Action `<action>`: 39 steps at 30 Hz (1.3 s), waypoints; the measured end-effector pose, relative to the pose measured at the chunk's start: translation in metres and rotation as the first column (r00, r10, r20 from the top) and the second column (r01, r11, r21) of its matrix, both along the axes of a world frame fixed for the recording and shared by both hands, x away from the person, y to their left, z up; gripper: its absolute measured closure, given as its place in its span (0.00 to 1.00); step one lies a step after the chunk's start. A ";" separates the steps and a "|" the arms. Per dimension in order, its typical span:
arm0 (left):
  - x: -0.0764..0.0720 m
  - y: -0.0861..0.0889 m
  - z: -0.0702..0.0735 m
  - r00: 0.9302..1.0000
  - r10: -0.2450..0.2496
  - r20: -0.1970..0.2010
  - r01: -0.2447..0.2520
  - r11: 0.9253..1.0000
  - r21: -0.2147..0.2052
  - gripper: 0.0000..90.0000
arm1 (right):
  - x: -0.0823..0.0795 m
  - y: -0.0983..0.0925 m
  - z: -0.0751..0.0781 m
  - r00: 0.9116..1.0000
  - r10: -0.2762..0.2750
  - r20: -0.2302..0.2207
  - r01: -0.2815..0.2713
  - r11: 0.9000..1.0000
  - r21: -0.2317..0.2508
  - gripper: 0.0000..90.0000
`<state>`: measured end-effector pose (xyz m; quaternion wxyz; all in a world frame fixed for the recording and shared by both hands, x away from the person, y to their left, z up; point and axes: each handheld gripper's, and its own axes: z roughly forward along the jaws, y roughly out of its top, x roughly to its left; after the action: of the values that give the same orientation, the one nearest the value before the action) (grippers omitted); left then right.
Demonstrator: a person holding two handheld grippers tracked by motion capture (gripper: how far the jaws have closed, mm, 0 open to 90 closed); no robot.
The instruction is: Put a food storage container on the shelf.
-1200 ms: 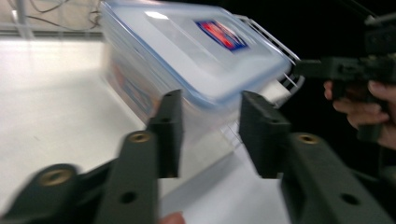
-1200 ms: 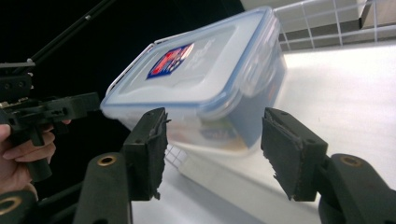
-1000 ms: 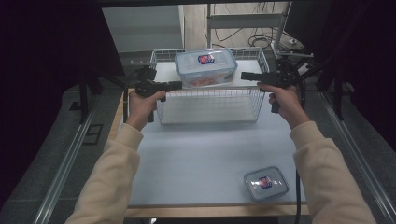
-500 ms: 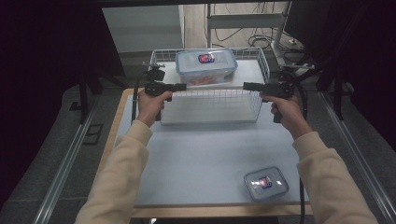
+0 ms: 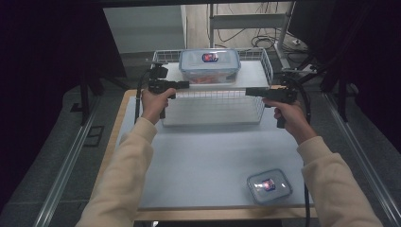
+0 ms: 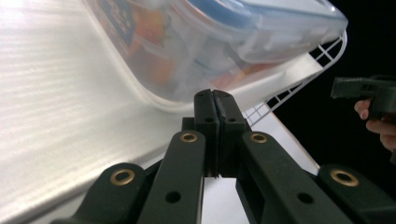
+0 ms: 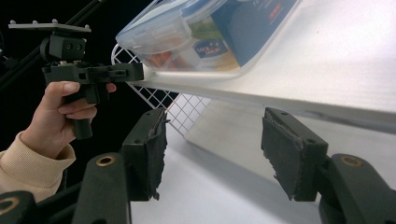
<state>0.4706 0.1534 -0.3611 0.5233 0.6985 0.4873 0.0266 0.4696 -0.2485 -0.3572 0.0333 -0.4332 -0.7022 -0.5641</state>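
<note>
A large clear container with a blue lid [image 5: 209, 65] lies on a white board [image 5: 250, 75] that rests across the top of a wire basket [image 5: 213, 108]. My left gripper [image 5: 185, 85] is at the basket's left front corner, level with the board. Its jaws are shut with nothing between them [image 6: 215, 96], just under the container [image 6: 196, 51]. My right gripper [image 5: 249, 91] hovers at the basket's right front, pointing left. Its jaws stand open [image 7: 219, 154], the pads [image 7: 150, 151] bare, below the board's edge [image 7: 299, 100] and the container [image 7: 210, 32].
A small clear lidded container [image 5: 269, 186] sits at the table's front right corner. The grey tabletop [image 5: 208, 156] stretches between it and the basket. Metal rails run along both sides, and cables lie on the floor behind the table.
The left gripper has shifted a little to the right, toward the container. The right hand has dropped slightly toward the person. The container and basket have not moved.
</note>
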 end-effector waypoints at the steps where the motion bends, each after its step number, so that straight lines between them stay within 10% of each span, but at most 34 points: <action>1: -0.002 0.000 0.000 1.000 -0.003 0.001 0.003 1.000 -0.004 1.00 | -0.001 0.000 0.000 1.000 0.000 0.002 0.000 1.000 -0.002 0.45; 13: -0.044 0.006 -0.010 0.999 -0.044 0.011 0.045 0.997 -0.065 1.00 | -0.022 -0.004 -0.007 1.000 0.017 0.009 -0.017 1.000 0.005 0.45; 22: -0.076 0.011 -0.023 0.997 -0.050 0.053 0.052 0.998 -0.047 0.99 | -0.044 -0.004 -0.021 0.999 0.037 0.035 -0.034 0.996 -0.081 0.45; 39: -0.142 0.019 -0.094 0.997 -0.080 0.020 0.081 0.994 -0.073 0.96 | -0.086 -0.028 -0.070 0.999 0.024 -0.033 -0.027 0.994 -0.102 0.43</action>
<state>0.3290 0.1720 -0.4550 0.5535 0.6976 0.4550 -0.0064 0.3840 -0.2762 -0.4269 0.0296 -0.4343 -0.7350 -0.5199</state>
